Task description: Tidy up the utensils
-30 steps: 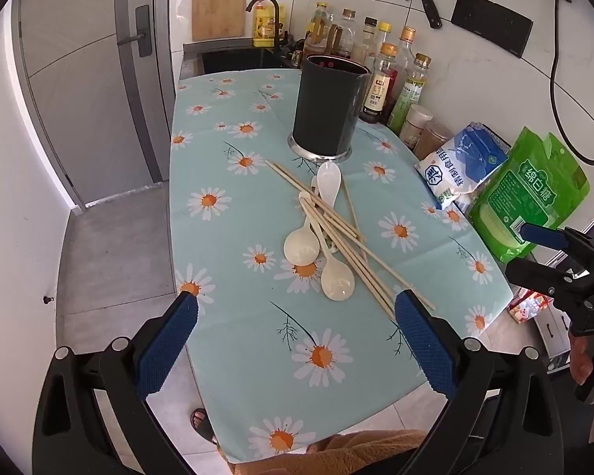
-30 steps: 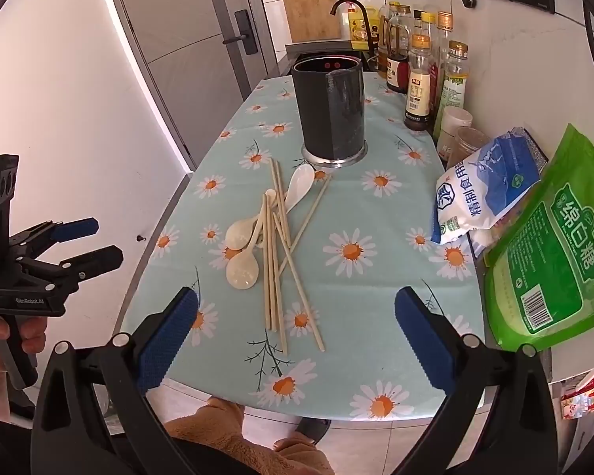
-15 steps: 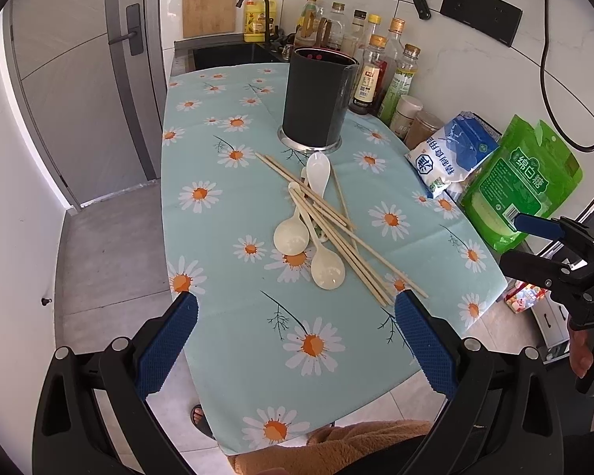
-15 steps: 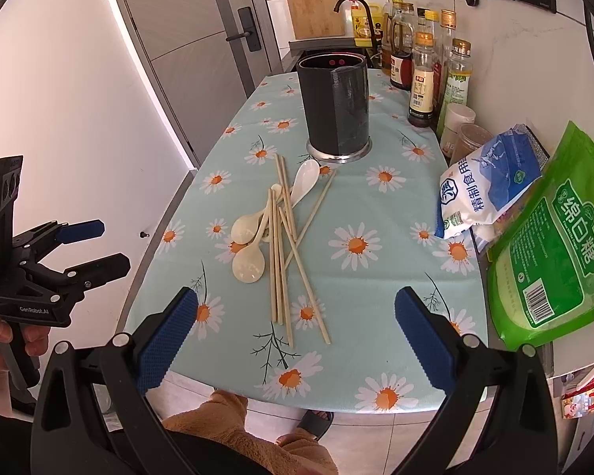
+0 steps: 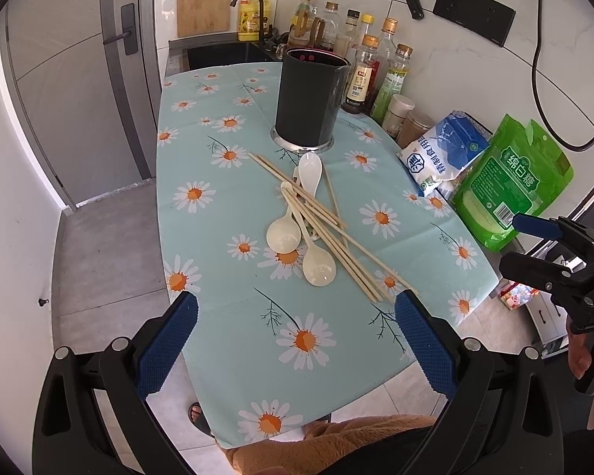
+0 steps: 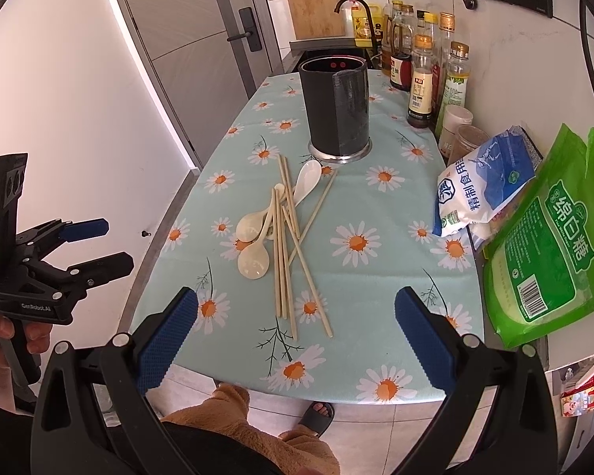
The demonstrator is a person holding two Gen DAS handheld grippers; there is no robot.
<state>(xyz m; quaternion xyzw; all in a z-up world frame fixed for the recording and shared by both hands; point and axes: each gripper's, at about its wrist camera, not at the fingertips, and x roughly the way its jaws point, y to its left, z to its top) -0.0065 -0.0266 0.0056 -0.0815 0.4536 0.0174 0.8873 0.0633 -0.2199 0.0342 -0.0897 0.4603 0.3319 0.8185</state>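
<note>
Blue-padded left gripper (image 5: pixel 296 334) and right gripper (image 6: pixel 296 334) hover level, jaws wide (both empty), short of the chopsticks (image 6: pixel 287 249).

Counter (image 5: pixel 217 237) under daisy cloth; dark holder (image 5: pixel 311 99) upper centre, chopsticks (image 5: pixel 328 229) crossing three spoons (image 5: pixel 297 233) mid-frame, bottles (image 5: pixel 376 75) upper right, salt bag (image 5: pixel 447 156) and green bag (image 5: pixel 511 182) right edge

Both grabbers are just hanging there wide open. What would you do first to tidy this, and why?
Probably lower the right gripper onto the chopsticks' near ends. They lie across the spoons, so clearing them first seems easiest, and the holder stands just beyond. Both grippers are open and hold nothing.
</note>
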